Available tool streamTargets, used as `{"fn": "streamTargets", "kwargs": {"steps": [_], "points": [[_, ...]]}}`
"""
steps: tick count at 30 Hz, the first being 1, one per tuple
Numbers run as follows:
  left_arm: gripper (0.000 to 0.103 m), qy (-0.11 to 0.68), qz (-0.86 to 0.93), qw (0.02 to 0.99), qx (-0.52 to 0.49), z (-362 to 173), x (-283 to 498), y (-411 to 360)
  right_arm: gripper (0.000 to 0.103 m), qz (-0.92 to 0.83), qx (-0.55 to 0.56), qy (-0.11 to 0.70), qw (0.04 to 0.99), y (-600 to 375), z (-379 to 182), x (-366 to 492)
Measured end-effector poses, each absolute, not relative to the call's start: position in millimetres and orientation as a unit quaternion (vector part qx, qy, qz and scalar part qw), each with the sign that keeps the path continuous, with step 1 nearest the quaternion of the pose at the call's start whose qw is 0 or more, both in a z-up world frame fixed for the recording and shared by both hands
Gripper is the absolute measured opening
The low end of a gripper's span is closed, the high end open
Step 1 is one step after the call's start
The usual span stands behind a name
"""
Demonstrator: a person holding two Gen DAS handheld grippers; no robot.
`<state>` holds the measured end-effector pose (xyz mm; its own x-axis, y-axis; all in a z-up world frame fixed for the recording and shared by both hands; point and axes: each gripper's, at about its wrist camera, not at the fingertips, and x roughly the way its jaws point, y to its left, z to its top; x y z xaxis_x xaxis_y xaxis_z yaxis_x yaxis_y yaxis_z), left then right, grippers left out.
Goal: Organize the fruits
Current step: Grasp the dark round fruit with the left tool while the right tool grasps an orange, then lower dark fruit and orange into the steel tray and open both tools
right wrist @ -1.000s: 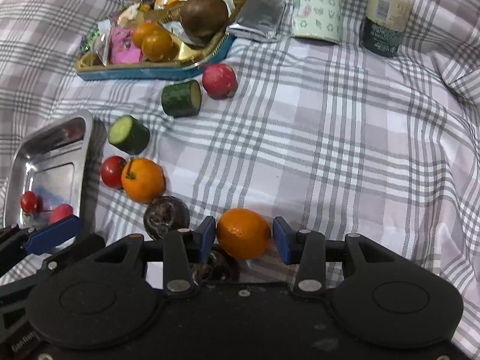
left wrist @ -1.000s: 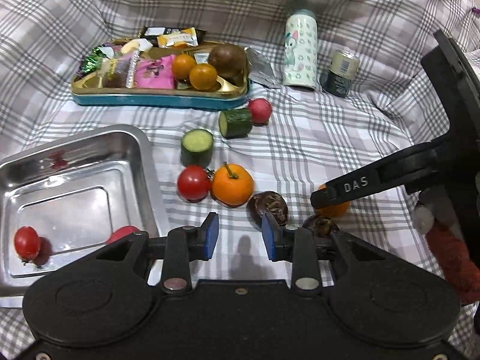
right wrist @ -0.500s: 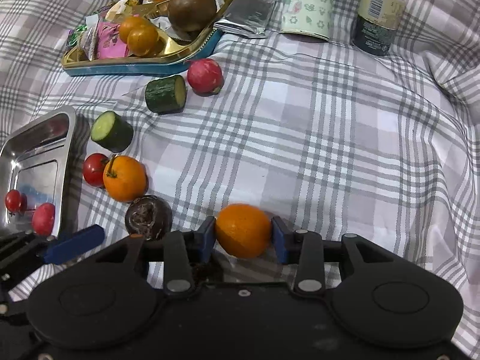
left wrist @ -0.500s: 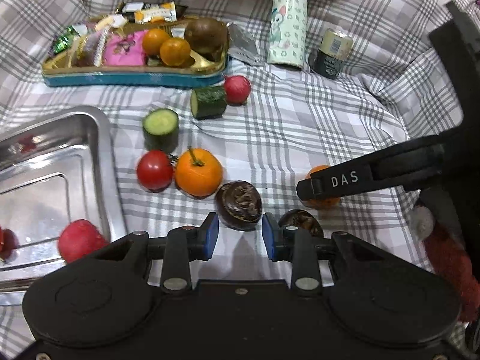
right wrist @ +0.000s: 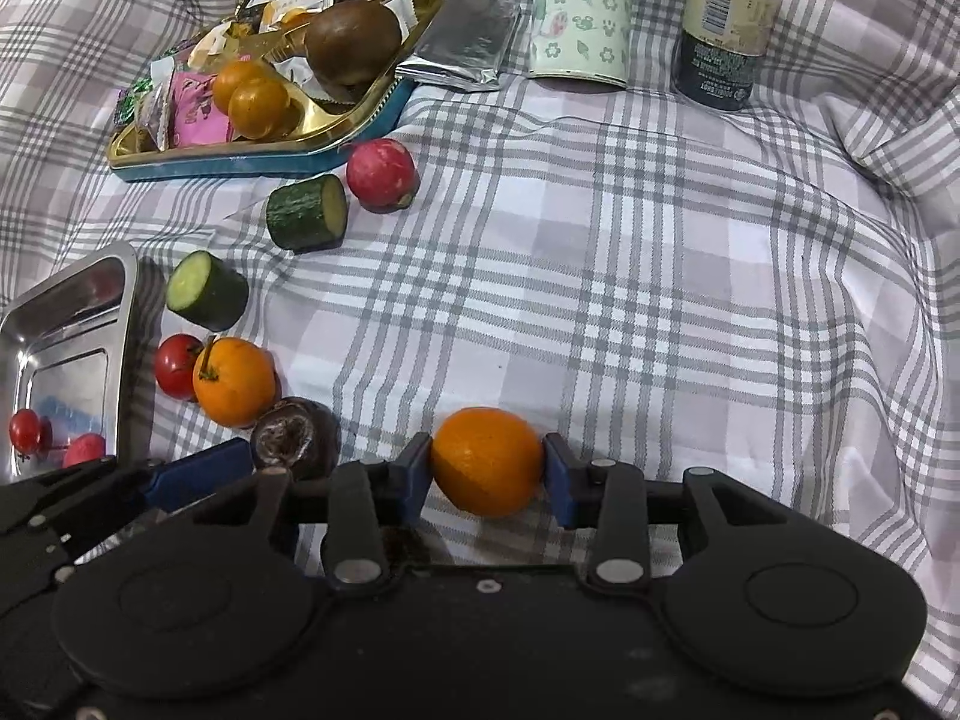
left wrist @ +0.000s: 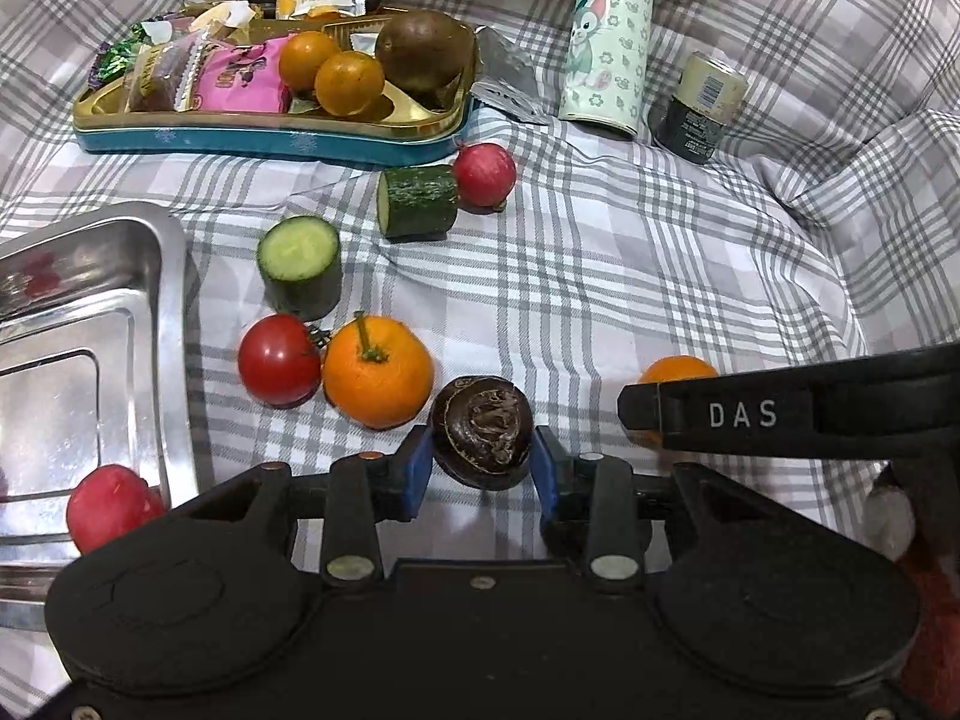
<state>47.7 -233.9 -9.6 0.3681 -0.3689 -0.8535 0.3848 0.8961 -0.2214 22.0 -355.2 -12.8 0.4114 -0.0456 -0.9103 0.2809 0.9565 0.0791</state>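
My left gripper [left wrist: 483,468] has its blue pads around a dark brown wrinkled fruit [left wrist: 483,441] low on the checked cloth; the pads touch its sides. My right gripper [right wrist: 487,477] is shut on a small orange [right wrist: 487,461], which also shows in the left wrist view [left wrist: 677,371]. A stemmed orange [left wrist: 378,369] and a red tomato [left wrist: 279,359] lie left of the dark fruit. A steel tray [left wrist: 174,324] at the left holds a red fruit [left wrist: 108,513].
Two cucumber pieces [left wrist: 300,261] [left wrist: 417,201] and a red radish [left wrist: 485,174] lie mid-cloth. A gold and teal tin [left wrist: 270,138] with snacks, two small oranges and a brown fruit stands at the back. A patterned bottle [left wrist: 606,42] and a can [left wrist: 699,108] stand back right.
My left gripper moved right and forward from the tray and now has the dark fruit between its pads. My right gripper closed on the small orange and holds it.
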Motion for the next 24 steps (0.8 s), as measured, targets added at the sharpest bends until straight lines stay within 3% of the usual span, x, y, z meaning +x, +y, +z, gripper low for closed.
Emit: {"fn": "streamTargets", "kwargs": {"steps": [12, 24], "points": [[0.046, 0.499, -0.228, 0.836, -0.013, -16.1, 51.8, -243.1, 0.041, -0.112, 0.124, 0.526, 0.834, -365.2, -10.3, 19.0], [0.046, 0.438, -0.206, 0.874, -0.048, 19.2, 52.0, -203.4, 0.041, -0.13, 0.146, 0.48, 0.855, -369.9, 6.0, 14.2]]}}
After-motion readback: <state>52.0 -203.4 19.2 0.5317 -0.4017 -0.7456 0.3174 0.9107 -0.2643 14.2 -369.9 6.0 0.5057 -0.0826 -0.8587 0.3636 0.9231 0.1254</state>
